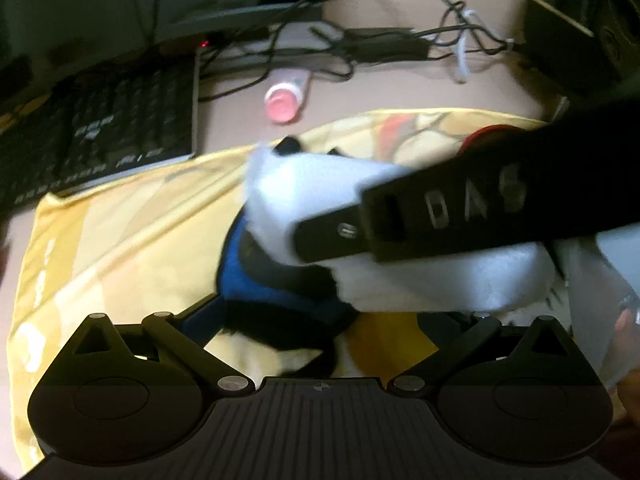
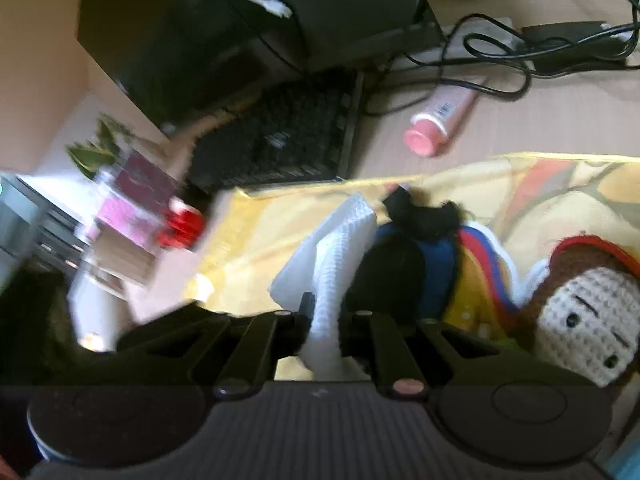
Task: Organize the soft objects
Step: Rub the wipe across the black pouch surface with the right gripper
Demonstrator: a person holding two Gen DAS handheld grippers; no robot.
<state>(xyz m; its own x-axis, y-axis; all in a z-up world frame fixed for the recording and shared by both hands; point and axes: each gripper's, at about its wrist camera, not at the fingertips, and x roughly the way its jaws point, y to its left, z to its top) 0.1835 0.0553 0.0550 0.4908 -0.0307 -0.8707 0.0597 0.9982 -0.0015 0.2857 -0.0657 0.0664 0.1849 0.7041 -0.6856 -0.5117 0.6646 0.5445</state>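
White cloth (image 2: 332, 264) pinched in right gripper (image 2: 325, 320) over yellow sheet (image 2: 256, 240); left gripper (image 1: 320, 312) spread.

Both my wrist views are soft with motion blur, worst at the left edge of my right view. Fisheye bending curves the keyboard (image 1: 100, 128) and desk edges. Light is warm and moderate; the yellow cloth (image 2: 280, 216) glows while the corners fall dark.

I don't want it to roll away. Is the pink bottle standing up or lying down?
Lying down. The pink bottle rests on its side on the desk, its cap pointing toward the yellow cloth, black cables behind it.
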